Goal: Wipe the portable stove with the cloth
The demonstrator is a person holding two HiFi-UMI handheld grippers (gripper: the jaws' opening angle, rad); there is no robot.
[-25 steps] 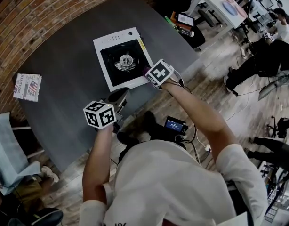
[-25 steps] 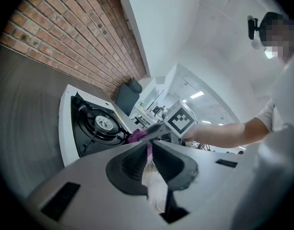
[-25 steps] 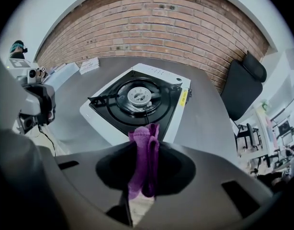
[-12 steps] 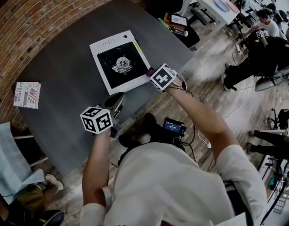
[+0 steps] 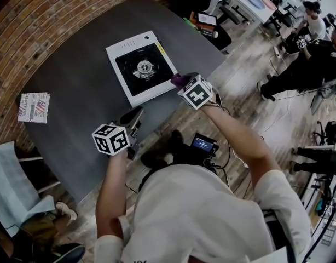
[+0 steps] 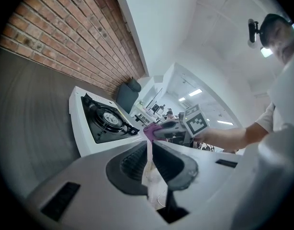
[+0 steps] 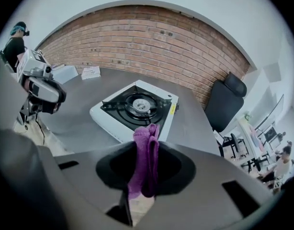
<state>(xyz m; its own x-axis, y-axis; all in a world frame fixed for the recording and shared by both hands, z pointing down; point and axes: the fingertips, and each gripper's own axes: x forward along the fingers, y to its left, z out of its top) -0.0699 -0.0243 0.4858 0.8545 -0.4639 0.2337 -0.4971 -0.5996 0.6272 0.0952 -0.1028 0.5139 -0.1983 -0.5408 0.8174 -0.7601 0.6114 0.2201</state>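
Right gripper view: purple cloth (image 7: 146, 162) clamped between the fingers (image 7: 178, 169).

The light is indoor, even and rather bright; in the left gripper view the ceiling lamps (image 6: 195, 92) show as small white strips far back, and the pale wall above them is nearly washed out; in the head view the dark table (image 5: 75, 81) has a soft sheen and only faint shadows; all three views bend strongly at the edges, so the brick wall (image 7: 152, 37) curves like an arch; black corners close both gripper views; their grey foreground is blurred, and the purple cloth (image 7: 147, 143) near the lens is soft, while the portable stove (image 7: 137, 107) is sharp.
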